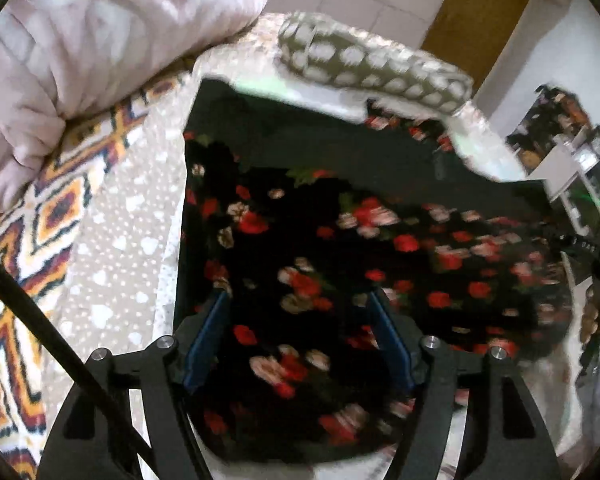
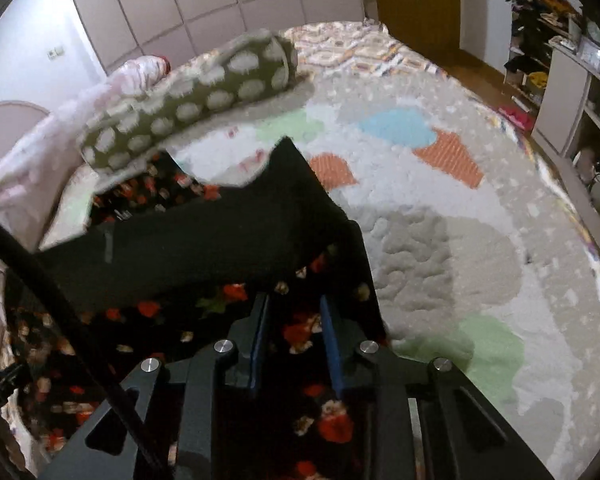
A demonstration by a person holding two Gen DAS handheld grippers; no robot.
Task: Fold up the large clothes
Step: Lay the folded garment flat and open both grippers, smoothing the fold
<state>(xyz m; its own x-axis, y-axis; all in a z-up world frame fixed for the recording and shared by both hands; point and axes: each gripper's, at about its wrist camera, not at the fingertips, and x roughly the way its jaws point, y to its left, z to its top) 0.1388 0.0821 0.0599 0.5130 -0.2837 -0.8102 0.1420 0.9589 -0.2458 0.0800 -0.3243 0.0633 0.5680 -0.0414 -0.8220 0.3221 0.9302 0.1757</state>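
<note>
My left gripper gapes wide over the black floral-print garment; my right gripper stands narrowly open above it, gripping nothing visibly.

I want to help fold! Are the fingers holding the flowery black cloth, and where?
Left gripper is open over the flowery black cloth, holding nothing. Whether the right gripper pinches the cloth near its right edge cannot be told.
</note>
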